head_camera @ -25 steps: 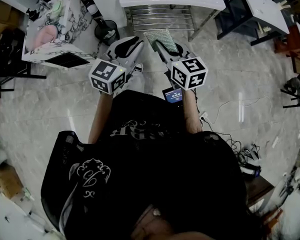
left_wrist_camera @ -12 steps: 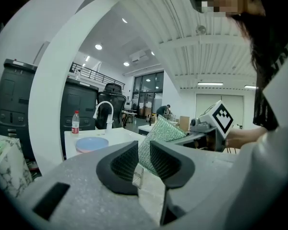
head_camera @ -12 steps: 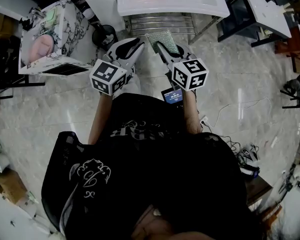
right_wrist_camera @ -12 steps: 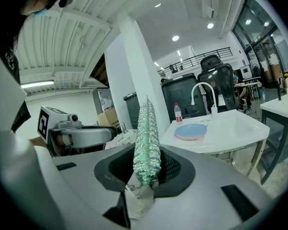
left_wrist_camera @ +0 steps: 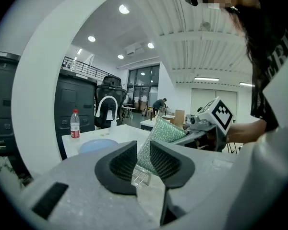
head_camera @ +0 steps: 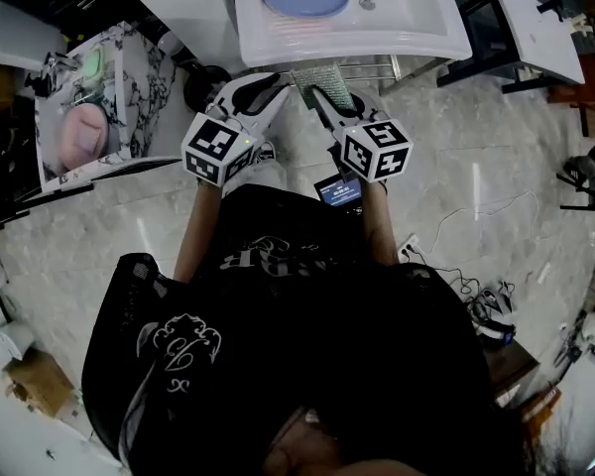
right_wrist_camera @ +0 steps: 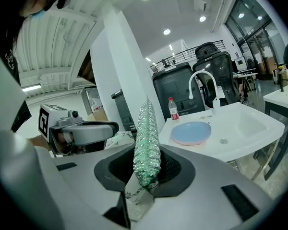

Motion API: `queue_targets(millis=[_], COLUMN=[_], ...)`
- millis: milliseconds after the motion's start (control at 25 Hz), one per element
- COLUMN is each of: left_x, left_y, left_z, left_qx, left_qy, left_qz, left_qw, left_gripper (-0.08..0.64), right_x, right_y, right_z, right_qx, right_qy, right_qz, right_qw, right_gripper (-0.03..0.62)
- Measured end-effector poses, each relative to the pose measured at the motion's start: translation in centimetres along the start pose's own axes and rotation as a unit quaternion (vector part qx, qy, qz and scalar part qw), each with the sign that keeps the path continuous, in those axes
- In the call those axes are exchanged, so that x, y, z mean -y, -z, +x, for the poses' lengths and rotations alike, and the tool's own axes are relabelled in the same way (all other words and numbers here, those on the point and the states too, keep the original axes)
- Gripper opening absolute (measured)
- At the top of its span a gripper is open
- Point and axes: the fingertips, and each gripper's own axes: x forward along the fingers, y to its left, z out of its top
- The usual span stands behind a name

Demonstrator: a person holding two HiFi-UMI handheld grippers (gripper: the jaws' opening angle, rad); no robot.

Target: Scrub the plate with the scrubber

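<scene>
Right gripper point(right_wrist_camera: 146, 172): clamped on the lower edge of the green mesh scrubber point(right_wrist_camera: 147, 138); scrubber stands upright above the jaws
Left gripper point(left_wrist_camera: 143, 159): jaws closed, nothing between them; just beside the right one
Plate point(right_wrist_camera: 191, 132): blue; flat in the sink point(head_camera: 416, 30); ahead of both grippers, well apart
Risk: plate lies loose, may skate under scrubbing unless pinned; scrubber, held by one edge, may fold or slip

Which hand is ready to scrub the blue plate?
Right. The right gripper has its jaws clamped on the scrubber, with the plate in the sink ahead. The left gripper is shut, holding nothing.
</scene>
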Motion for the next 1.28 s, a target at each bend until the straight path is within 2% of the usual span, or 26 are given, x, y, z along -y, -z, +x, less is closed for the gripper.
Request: queue_targets(millis=[160, 360, 800, 1040, 1280], left_x=[-4.4, -8.8, -12.6, -13.7, -16.1], left_y=[0.1, 0.2, 0.4, 0.3, 0.3], left_z=[1.1, 2.0, 3.5, 4.4, 5.5], left_qx=[-0.016, -0.016, -0.017, -0.021, -0.023], left_qy=[0.011, 0.034, 0.065, 0.062, 0.037], left_qz=[0.018, 0.009, 0.002, -0.002, -0.009], left_qw=[0.9997, 0.9993, 0.9977, 0.9978, 0.9990], left_gripper=[0.084, 0.084, 0.084, 0.084, 0.084], right_x=[1.3, 2.3, 4.0, 5.8, 7.7], right_y=[-1.3, -2.2, -4.5, -5.4, -6.3], right_z=[3.9, 7.8, 10.5, 10.9, 13.6], right_qx=[-0.008, -0.019, -0.020, -0.023, -0.033], right_qy=[0.017, 0.041, 0.082, 0.091, 0.064], right_qz=[0.006, 0.014, 0.006, 0.009, 0.005], right_qw=[1.000, 0.999, 0.996, 0.996, 0.997], right_gripper=[0.091, 0.091, 0.091, 0.091, 0.091])
